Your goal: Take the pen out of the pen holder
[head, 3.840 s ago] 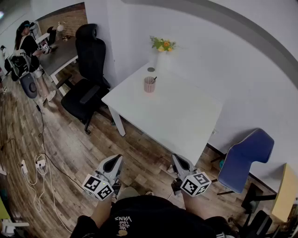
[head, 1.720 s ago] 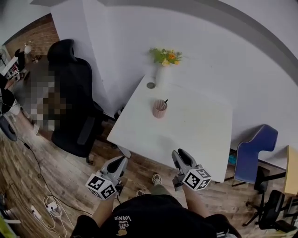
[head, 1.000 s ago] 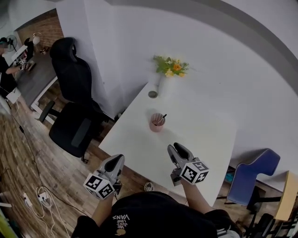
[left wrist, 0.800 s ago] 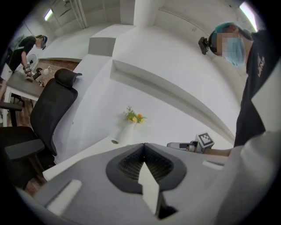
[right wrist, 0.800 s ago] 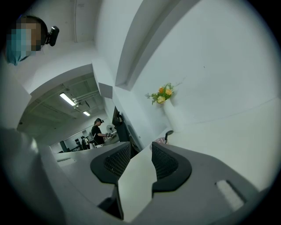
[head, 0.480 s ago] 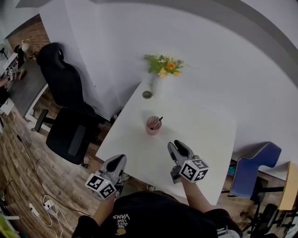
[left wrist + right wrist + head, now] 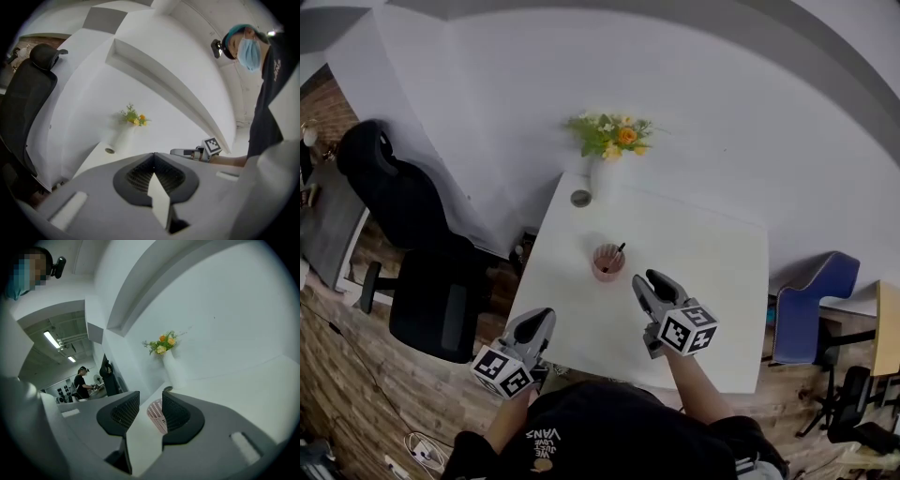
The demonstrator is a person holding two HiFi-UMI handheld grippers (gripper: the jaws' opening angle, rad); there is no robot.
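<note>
A pink mesh pen holder (image 7: 607,263) stands on the white table (image 7: 712,281), with a dark pen (image 7: 619,251) leaning out of its top. My right gripper (image 7: 649,279) hovers over the table just right of the holder, open and holding nothing. In the right gripper view the pen holder (image 7: 156,415) shows through the gap of the right gripper (image 7: 150,401), a little ahead of the tips. My left gripper (image 7: 541,316) is at the table's near left edge, its jaws pressed together and empty. In the left gripper view the left gripper (image 7: 153,154) points toward the back wall.
A white vase with yellow and orange flowers (image 7: 602,150) stands at the table's far left corner, a small round grey disc (image 7: 580,198) beside it. A black office chair (image 7: 422,281) is left of the table and a blue chair (image 7: 811,305) is on the right. White walls back the table.
The person has stepped up to the table. My right gripper has moved forward over the tabletop to just beside the pen holder. The left gripper stays at the near edge.
</note>
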